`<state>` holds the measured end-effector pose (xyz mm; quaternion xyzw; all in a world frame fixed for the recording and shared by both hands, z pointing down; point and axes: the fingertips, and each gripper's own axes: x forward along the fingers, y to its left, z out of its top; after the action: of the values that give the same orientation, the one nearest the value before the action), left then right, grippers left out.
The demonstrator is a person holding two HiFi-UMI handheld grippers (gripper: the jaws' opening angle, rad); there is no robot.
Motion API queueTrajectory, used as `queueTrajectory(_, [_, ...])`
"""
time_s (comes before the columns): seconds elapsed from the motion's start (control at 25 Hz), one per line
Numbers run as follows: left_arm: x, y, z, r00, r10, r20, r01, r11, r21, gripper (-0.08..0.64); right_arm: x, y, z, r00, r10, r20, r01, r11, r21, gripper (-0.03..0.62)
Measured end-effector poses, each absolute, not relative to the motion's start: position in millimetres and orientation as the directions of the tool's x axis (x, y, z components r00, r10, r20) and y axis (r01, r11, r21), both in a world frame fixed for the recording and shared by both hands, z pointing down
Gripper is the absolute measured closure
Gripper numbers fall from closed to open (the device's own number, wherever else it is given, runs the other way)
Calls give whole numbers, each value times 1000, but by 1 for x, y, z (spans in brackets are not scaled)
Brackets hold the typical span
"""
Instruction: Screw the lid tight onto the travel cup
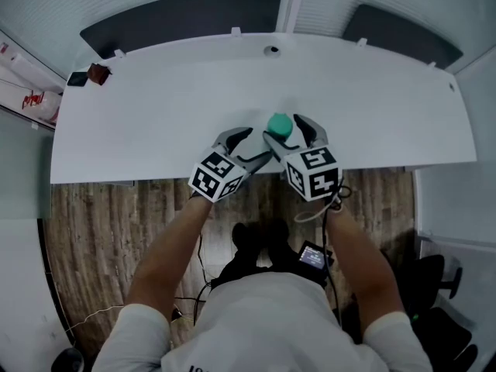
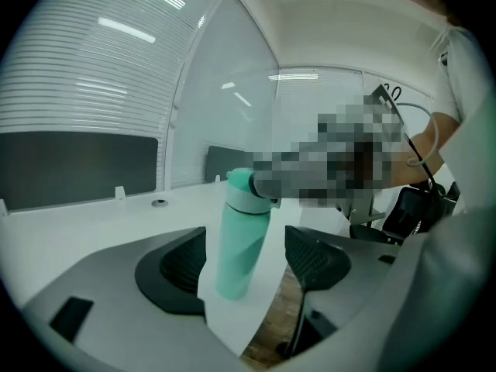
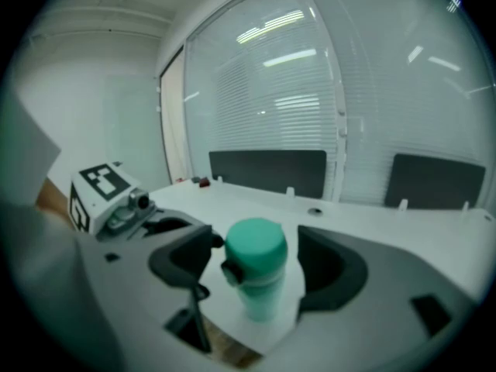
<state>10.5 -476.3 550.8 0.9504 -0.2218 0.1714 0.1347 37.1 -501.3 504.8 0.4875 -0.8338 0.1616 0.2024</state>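
Note:
A teal travel cup [image 1: 280, 124] stands upright near the front edge of the white table [image 1: 155, 99], its lid [image 3: 256, 248] on top. My right gripper [image 1: 285, 132] is open around the lid, and the right gripper view shows a gap on each side. My left gripper [image 1: 249, 149] sits just left of the cup, also open. In the left gripper view the cup's body [image 2: 240, 242] rises between the two dark pads [image 2: 314, 256] and touches neither. A mosaic patch hides most of the right gripper in that view.
A small dark and red object [image 1: 89, 76] lies at the table's far left corner. A round cable port [image 1: 271, 50] sits at the back middle. The front table edge runs just below both grippers, with wooden floor [image 1: 116, 208] beneath. Dark chair backs [image 1: 182, 18] stand behind the table.

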Motion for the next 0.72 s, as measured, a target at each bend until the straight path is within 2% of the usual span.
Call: queueTrajectory(0.72, [-13, -470, 496, 881, -387, 272, -453, -855, 253, 232, 51, -487, 460, -450, -777, 441, -874, 484, -40, 256])
